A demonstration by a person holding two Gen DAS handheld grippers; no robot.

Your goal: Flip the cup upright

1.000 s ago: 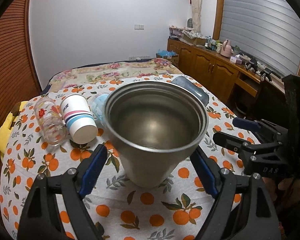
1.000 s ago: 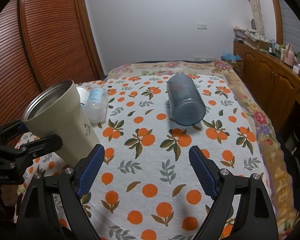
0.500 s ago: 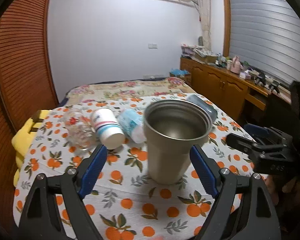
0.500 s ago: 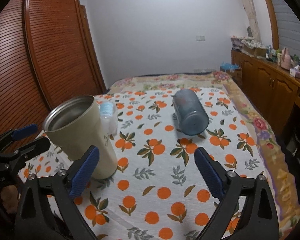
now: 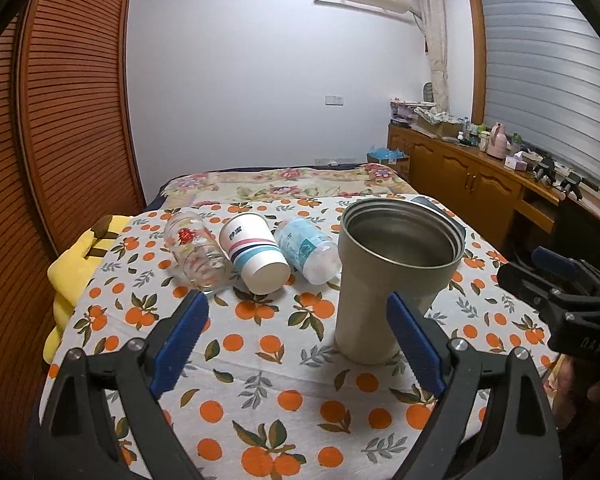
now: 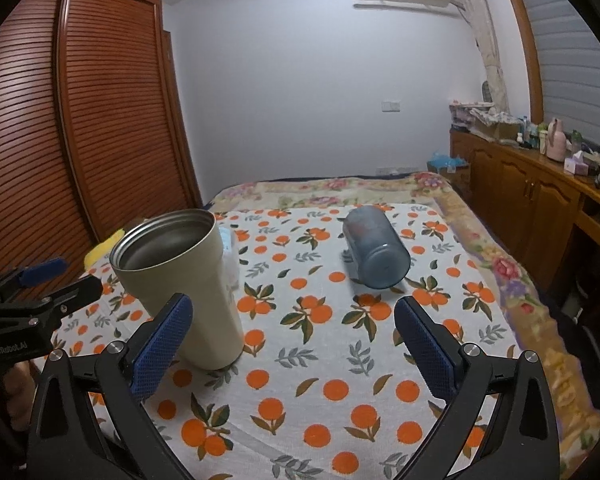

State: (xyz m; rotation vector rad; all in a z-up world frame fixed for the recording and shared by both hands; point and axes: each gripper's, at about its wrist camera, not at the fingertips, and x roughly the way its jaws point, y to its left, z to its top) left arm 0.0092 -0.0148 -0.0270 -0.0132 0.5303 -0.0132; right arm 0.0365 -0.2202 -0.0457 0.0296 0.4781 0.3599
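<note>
Standing upright on the orange-print tablecloth (image 5: 260, 364), the steel tumbler (image 5: 396, 276) sat free; I held my left gripper (image 5: 296, 344) and right gripper (image 6: 292, 344) spread wide, gripping nothing.

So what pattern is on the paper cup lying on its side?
The white paper cup has pink and teal stripes around it, clearest in the left wrist view.

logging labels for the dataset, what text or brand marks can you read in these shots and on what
"GenRobot.AI": white print on the left gripper body, right wrist view.
"DAS": partly legible embossed letters on the right gripper body, left wrist view.
Paper cup: two dark characters, too blurred to read.
Glass cup: red mark, unreadable.
Clear plastic cup: blue label, unreadable.
</note>
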